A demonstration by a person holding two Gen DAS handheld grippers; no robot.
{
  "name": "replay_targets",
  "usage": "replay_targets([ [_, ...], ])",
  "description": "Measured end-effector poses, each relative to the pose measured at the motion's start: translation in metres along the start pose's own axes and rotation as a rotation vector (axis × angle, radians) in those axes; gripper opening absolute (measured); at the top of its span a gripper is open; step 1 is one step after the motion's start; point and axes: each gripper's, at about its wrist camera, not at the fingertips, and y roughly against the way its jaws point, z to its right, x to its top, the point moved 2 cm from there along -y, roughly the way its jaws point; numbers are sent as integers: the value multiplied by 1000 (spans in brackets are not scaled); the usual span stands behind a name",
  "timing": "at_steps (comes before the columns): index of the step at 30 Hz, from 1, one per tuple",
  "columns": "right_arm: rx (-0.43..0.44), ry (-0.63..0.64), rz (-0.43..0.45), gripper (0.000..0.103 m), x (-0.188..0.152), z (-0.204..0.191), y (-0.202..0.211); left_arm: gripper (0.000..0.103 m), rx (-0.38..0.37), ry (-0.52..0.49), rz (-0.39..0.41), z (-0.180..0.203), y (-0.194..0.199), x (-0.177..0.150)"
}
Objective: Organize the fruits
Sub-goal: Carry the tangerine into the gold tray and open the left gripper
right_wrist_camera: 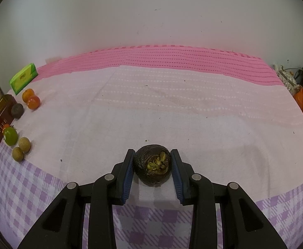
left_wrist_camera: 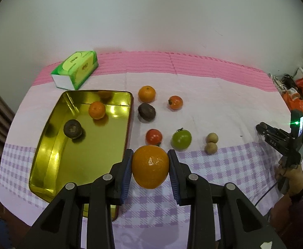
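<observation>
The left tongs (left_wrist_camera: 150, 167) are clamped on an orange (left_wrist_camera: 150, 166), held just beside the gold tray (left_wrist_camera: 47, 166), which already contains a smaller orange (left_wrist_camera: 97, 110) and a dark fruit (left_wrist_camera: 73, 129). The right tongs (right_wrist_camera: 152, 166) grip a dark wrinkled fruit (right_wrist_camera: 152, 167), possibly a passion fruit, over the cloth-covered worktop (right_wrist_camera: 172, 108). Remaining loose on the cloth beside the tray: another orange (left_wrist_camera: 147, 93), a dark fruit (left_wrist_camera: 147, 111), two red tomatoes (left_wrist_camera: 154, 137), a green tomato (left_wrist_camera: 181, 139) and two small brown fruits (left_wrist_camera: 211, 143).
</observation>
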Motion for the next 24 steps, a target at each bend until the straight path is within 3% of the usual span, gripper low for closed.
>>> replay_targets([
  [14, -1, 2, 0, 35, 0, 0, 0, 29, 66, 64, 19, -41, 1, 9],
  [24, -1, 2, 1, 35, 0, 1, 0, 30, 140, 142, -25, -91, -13, -10],
])
